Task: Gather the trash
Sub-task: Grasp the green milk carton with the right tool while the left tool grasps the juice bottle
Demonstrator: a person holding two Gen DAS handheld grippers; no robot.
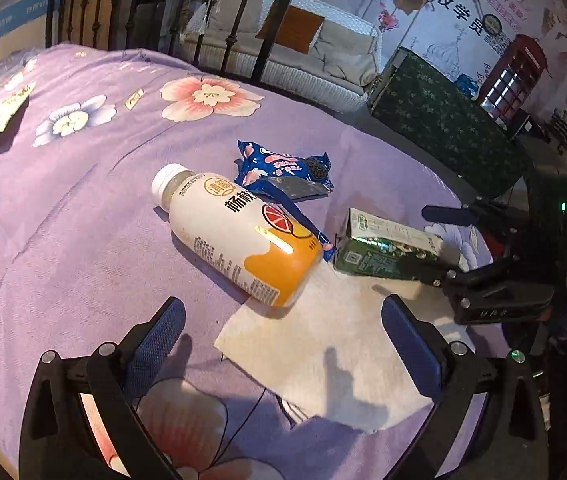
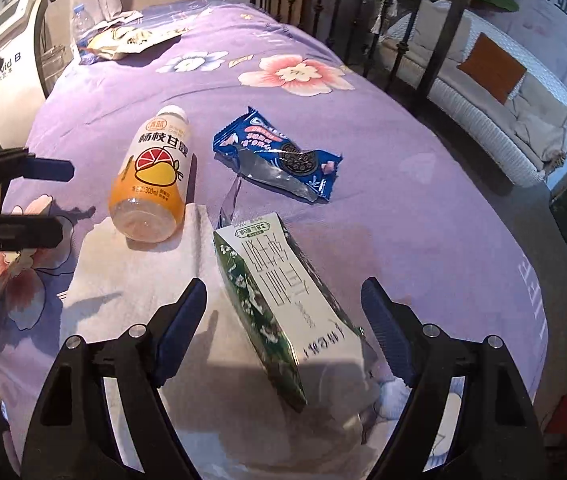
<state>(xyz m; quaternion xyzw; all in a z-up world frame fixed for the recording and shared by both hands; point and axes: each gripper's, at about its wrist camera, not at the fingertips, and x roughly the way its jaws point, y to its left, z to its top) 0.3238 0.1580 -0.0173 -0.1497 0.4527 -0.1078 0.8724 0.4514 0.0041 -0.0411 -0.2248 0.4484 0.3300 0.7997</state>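
On the purple floral bedspread (image 2: 423, 208), the right gripper (image 2: 283, 320) has its fingers spread wide on either side of the carton (image 2: 283, 300), which lies flat with its long axis running away from the camera, so it's clearly the closer tool for that one. The left gripper (image 1: 283, 336) is open too, hovering over the napkin (image 1: 323, 360) with the bottle (image 1: 239, 236) just ahead, lying diagonally. Further out sits the Oreo wrapper (image 2: 279, 156), then a bag (image 2: 131, 40), the bed rail, and a white sofa behind.
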